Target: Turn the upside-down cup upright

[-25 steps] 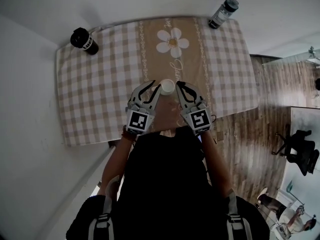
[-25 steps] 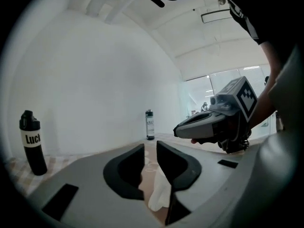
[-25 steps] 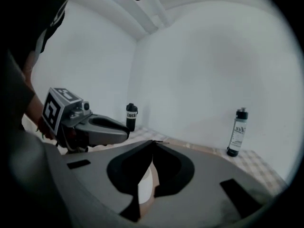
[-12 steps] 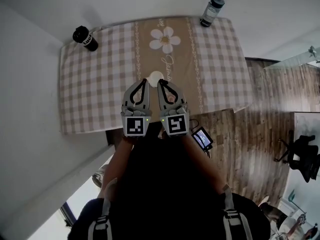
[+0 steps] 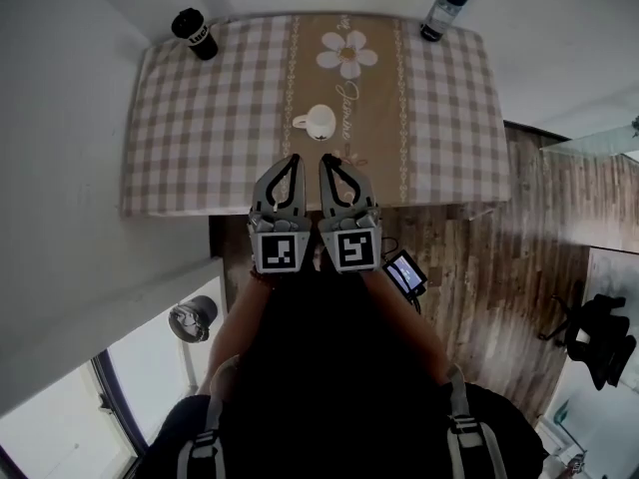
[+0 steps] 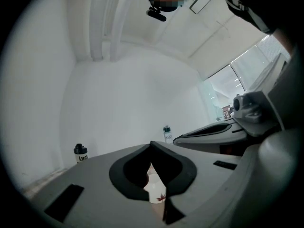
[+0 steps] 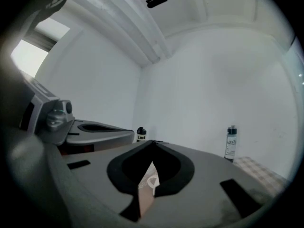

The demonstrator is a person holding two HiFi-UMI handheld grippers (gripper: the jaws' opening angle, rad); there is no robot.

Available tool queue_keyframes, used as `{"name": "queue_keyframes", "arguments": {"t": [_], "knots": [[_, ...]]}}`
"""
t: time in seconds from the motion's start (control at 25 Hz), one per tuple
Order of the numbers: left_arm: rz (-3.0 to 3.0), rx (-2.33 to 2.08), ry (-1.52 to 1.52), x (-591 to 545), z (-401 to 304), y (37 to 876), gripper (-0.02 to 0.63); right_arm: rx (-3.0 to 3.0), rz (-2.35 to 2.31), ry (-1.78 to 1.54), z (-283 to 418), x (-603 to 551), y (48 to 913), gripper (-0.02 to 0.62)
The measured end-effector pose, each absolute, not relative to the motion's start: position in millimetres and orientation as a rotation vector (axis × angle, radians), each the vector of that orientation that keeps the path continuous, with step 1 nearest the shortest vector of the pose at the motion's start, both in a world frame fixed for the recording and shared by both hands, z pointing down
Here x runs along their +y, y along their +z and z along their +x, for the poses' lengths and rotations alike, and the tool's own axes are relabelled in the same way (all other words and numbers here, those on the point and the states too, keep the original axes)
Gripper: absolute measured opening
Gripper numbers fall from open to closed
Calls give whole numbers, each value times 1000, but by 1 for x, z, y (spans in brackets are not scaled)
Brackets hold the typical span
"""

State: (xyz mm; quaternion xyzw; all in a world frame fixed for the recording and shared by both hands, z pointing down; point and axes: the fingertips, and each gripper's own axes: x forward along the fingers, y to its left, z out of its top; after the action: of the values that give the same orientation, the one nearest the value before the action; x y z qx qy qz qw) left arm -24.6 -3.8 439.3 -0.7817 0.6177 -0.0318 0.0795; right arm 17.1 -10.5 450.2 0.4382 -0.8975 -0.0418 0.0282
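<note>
A white cup (image 5: 319, 121) with a handle on its left stands on the checked tablecloth (image 5: 200, 138), on the tan middle strip, and its wider end looks to be up. My left gripper (image 5: 294, 160) and right gripper (image 5: 325, 160) hang side by side over the table's near edge, a short way short of the cup. Both are shut with nothing in them. In the left gripper view the cup (image 6: 156, 193), with a red leaf print, shows through the gap behind the closed jaws of the gripper (image 6: 151, 144). The right gripper view shows the cup (image 7: 151, 182) past the gripper's (image 7: 153, 141) shut jaws.
A black bottle (image 5: 195, 33) stands at the table's far left corner and a clear bottle (image 5: 444, 10) at the far right corner. White walls close in on the left and far sides. Wooden floor (image 5: 499, 267) lies to the right, and a small screen (image 5: 404, 272) sits below the right gripper.
A second ago both grippers flanked the cup, the left one open. They have since drawn back toward me together, both shut, and the cup stands alone on the cloth.
</note>
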Motion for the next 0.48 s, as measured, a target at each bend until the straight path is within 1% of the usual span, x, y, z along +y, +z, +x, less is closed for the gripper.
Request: {"name": "queue_keyframes", "arguments": {"t": [0.24,0.48], "knots": [[-2328,1839,-61,9,-28,429,-2,-2770,1393,-187,15,8,439,2],[-2376,1764,-24,18,-34,429,-2,-2704,1518,-124,14,9,446,2]]}}
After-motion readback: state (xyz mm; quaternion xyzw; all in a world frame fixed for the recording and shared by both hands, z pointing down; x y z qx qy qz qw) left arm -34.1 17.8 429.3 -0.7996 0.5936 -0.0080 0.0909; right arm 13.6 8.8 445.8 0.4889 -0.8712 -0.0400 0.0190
